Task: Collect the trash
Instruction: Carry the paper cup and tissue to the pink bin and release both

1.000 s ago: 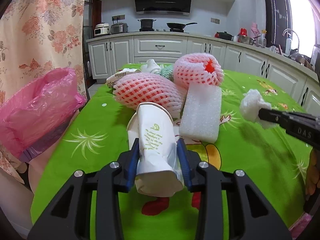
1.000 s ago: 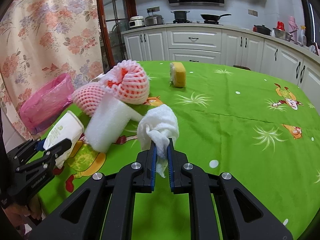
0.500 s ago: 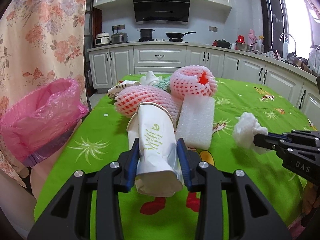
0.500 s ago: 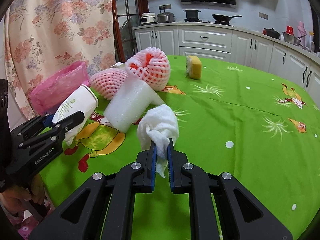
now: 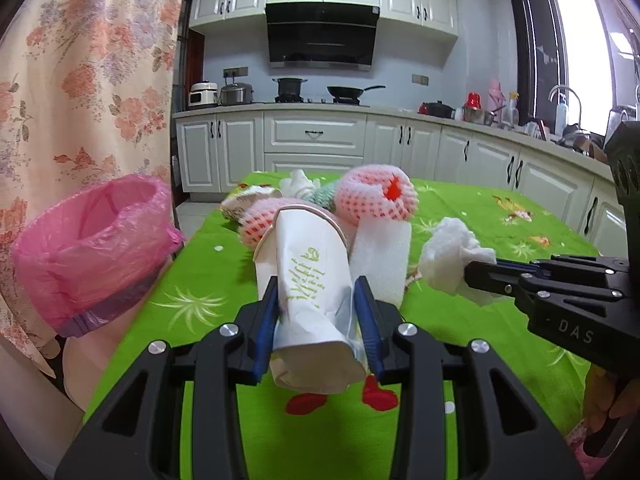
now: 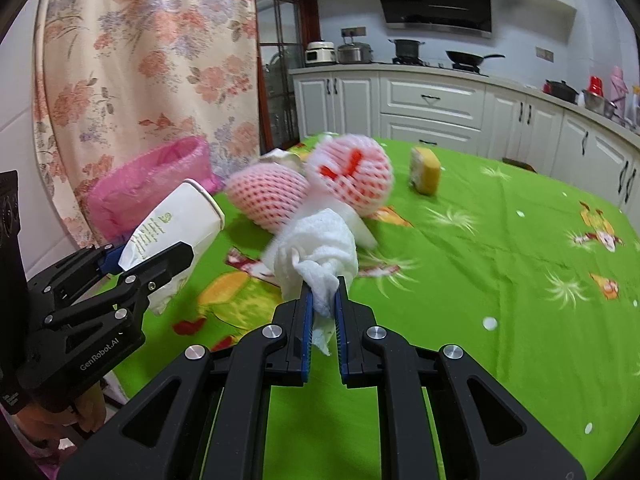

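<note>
Gripping one crushed paper cup (image 5: 310,280) between its blue pads, the left gripper (image 5: 316,312) is holding it above the green tablecloth (image 5: 208,280); the right gripper (image 6: 322,312) is pinching one wad of white tissue (image 6: 316,248) just beside it. Two pink foam fruit nets (image 5: 376,198) and one white foam block (image 5: 382,260) are lying on the cloth; one yellow sponge (image 6: 425,170) is sitting well apart; one pink-lined bin (image 5: 92,252) is standing at the table's left edge.

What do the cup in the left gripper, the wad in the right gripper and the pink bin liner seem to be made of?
Paper cup: matte white paper, creased and crushed flat. Tissue wad: soft crumpled paper, probably tissue, with a fuzzy surface. Bin liner: thin, glossy, translucent pink plastic film, wrinkled.
</note>
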